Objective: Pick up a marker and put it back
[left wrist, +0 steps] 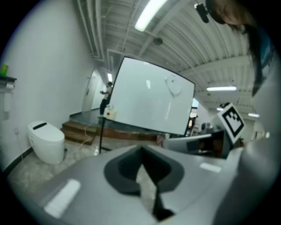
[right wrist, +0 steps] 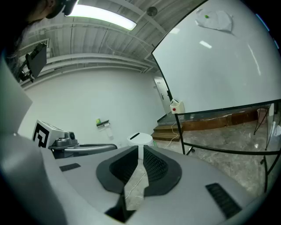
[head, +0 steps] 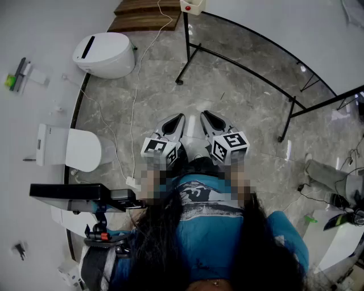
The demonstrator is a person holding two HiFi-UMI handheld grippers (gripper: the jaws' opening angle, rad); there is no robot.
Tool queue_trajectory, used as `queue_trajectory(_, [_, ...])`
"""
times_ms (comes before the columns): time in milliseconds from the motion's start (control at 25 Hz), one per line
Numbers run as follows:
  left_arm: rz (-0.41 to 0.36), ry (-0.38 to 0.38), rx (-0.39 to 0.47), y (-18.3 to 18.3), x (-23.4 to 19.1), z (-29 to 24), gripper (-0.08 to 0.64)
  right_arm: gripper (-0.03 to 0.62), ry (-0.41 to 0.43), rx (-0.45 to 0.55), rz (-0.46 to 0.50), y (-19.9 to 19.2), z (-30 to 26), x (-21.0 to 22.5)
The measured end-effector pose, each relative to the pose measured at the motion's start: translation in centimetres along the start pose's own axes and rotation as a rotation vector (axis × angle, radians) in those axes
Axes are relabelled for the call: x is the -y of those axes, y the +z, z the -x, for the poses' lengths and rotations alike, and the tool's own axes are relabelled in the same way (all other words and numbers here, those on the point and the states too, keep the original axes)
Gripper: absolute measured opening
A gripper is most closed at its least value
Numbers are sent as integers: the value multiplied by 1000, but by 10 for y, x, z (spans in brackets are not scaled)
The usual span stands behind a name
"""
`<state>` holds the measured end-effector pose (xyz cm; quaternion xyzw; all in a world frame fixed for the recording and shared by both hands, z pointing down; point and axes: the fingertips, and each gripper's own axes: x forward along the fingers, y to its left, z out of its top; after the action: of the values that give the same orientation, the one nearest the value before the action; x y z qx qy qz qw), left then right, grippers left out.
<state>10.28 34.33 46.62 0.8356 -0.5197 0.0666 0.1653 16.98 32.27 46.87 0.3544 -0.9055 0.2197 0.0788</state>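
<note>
I cannot pick out a marker in any view. Both grippers are held close together in front of the person's body, above the marble floor. My left gripper (head: 174, 123) (left wrist: 141, 152) has its dark pads meeting at the tips with nothing between them. My right gripper (head: 212, 121) (right wrist: 141, 149) is likewise shut and empty. Ahead stands a large whiteboard (head: 284, 28) (left wrist: 149, 96) (right wrist: 219, 66) on a black frame, well beyond both grippers. On the left wall, a small shelf (head: 17, 75) (right wrist: 102, 123) holds green and dark items too small to identify.
A white box with a red button (head: 192, 5) (right wrist: 176, 107) sits at the whiteboard's end. A white toilet-shaped unit (head: 105, 54) (left wrist: 46, 140) stands left, by wooden steps (head: 142, 17). A cable (head: 133, 113) trails over the floor. A black screen (head: 74, 193) is at the lower left.
</note>
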Motion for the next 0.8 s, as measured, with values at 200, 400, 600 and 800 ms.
queue_trajectory(200, [-17,2,-9,8,-4,-10,2,43,1,3,-14,4,-6,10])
queue_trajectory(400, [-16,8,-4,18,-11,-21,2,43,7,6,-14,15,-13,16])
queue_trajectory(600, [-19,-22,-10,26,-14,-41,2,43,-3,10,-18,23,-23,28])
queue_trajectory(800, [-3,-51,-18,31,-32,-69,2,43,-32,9,-19,34,-42,47])
